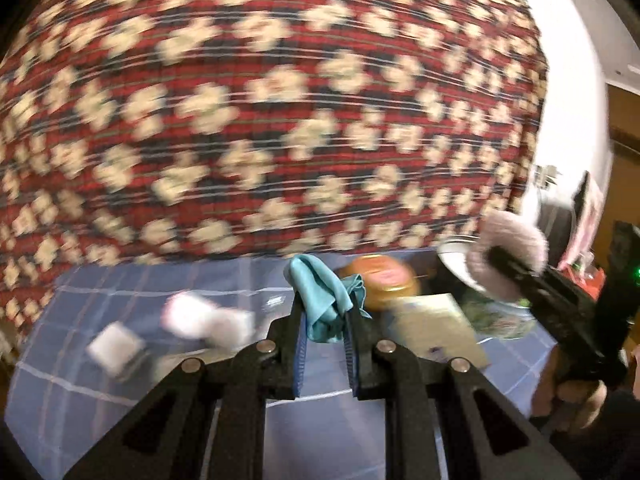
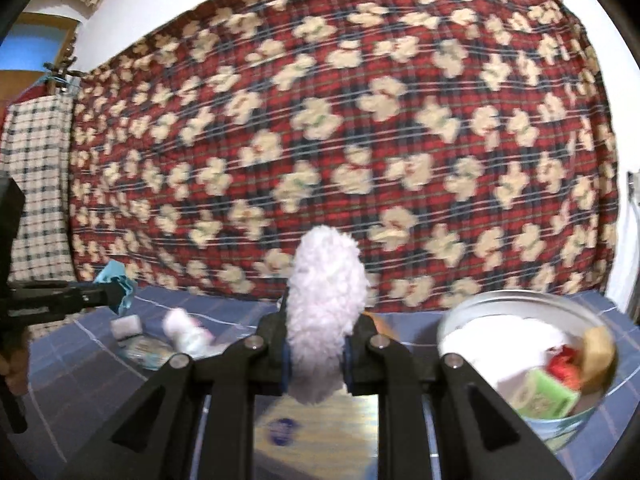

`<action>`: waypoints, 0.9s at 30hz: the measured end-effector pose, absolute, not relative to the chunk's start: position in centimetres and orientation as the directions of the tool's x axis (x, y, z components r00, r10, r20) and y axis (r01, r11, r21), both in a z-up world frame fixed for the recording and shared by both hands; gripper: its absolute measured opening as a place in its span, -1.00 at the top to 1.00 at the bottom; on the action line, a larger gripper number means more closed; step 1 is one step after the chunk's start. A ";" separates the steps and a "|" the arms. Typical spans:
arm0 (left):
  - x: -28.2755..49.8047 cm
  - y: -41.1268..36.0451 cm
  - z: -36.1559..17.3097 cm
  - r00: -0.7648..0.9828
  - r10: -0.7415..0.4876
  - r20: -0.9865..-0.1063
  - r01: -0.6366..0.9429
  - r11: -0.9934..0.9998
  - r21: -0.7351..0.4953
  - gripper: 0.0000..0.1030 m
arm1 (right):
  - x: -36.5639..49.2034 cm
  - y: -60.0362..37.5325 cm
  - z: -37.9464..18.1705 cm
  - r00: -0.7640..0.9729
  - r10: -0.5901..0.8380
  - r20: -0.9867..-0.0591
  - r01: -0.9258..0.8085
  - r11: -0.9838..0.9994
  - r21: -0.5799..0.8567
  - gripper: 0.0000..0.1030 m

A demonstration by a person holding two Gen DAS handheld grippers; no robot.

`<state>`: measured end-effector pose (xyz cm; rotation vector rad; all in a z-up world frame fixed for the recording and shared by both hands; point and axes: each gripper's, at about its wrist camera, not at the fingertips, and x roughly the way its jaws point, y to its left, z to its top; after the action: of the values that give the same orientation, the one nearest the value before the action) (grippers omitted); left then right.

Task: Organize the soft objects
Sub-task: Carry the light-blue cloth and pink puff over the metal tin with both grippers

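Observation:
My left gripper (image 1: 325, 312) is shut on a teal cloth (image 1: 320, 296) and holds it above the blue checked table (image 1: 120, 380). My right gripper (image 2: 316, 344) is shut on a fluffy pale pink pad (image 2: 326, 312), held above the table. The right gripper with the pink pad (image 1: 508, 256) also shows at the right of the left wrist view. The left gripper with the teal cloth (image 2: 118, 284) shows at the left of the right wrist view. A pink and white soft toy (image 1: 200, 316) (image 2: 186, 330) lies on the table at the left.
A bowl (image 2: 520, 300) at the right holds a white cloth, a green block and other small items. A yellow booklet (image 1: 436, 328), an orange round container (image 1: 384, 284) and a small white block (image 1: 114, 346) lie on the table. A red patterned quilt (image 2: 340, 140) hangs behind.

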<state>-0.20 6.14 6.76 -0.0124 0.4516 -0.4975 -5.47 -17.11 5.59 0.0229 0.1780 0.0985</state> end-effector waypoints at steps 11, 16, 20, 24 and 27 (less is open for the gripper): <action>-0.5 -7.7 7.6 0.702 -0.626 -0.340 0.622 0.772 -0.136 0.65 | -5.3 -27.5 5.2 0.978 -0.082 -0.190 0.086 0.996 0.012 0.62; -0.3 -13.3 7.1 0.667 -0.657 -0.351 0.660 0.740 -0.130 0.65 | -4.6 -32.8 4.7 0.960 -0.170 -0.221 0.176 0.984 0.009 0.62; -0.2 -17.5 6.3 0.635 -0.679 -0.367 0.689 0.713 -0.127 0.65 | -4.4 -35.9 4.6 0.946 -0.221 -0.235 0.226 0.974 -0.007 0.62; 0.1 -21.4 5.6 0.607 -0.695 -0.387 0.710 0.692 -0.130 0.65 | -3.6 -38.6 4.2 0.926 -0.263 -0.270 0.264 0.964 -0.031 0.62; 0.6 -23.6 5.0 0.595 -0.699 -0.397 0.712 0.687 -0.144 0.65 | -2.9 -40.4 3.6 0.913 -0.269 -0.308 0.276 0.961 -0.023 0.62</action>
<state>0.58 -23.65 5.05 0.0310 0.4475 -0.8200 -2.93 -40.40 3.64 0.0209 0.3140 -0.2807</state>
